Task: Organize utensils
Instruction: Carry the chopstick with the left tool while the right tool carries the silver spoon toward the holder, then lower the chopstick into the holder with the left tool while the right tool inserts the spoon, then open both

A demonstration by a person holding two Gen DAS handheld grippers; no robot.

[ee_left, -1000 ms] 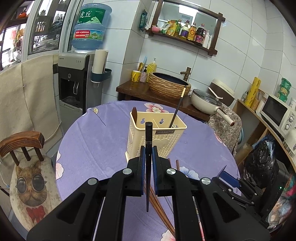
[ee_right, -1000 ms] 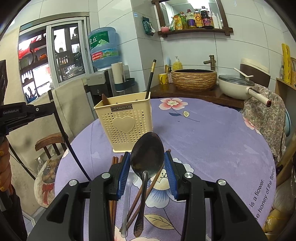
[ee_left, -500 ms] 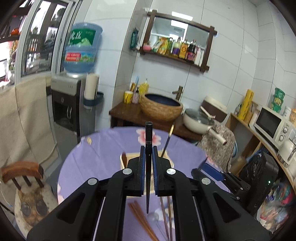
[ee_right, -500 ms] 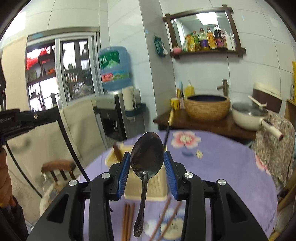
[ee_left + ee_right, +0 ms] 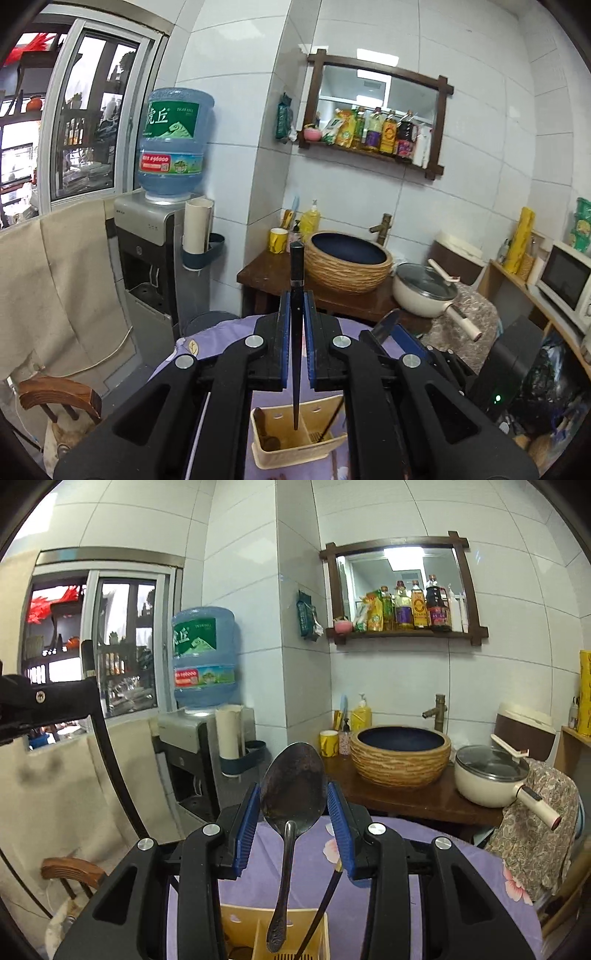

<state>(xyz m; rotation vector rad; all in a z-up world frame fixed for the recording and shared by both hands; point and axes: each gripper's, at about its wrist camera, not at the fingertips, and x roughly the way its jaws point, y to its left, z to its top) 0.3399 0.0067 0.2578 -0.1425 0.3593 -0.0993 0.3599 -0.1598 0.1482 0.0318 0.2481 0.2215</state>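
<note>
left gripper [image 5: 296,354] clamped, right gripper [image 5: 293,829] seemingly gripping, both near level

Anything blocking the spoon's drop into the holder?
Nothing visible. The spoon, clamped in the right gripper, hangs handle-down over the holder; a chopstick already leans in it just right of the handle.

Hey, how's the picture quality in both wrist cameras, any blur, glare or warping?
Left wrist: sharp, strong fisheye bending of the wall tiles, dark corners, chopstick crisp against the bright wall. Right wrist: same warping, water bottle slightly smeared, ceiling light glaring in the mirror, spoon bowl in shade.
</note>
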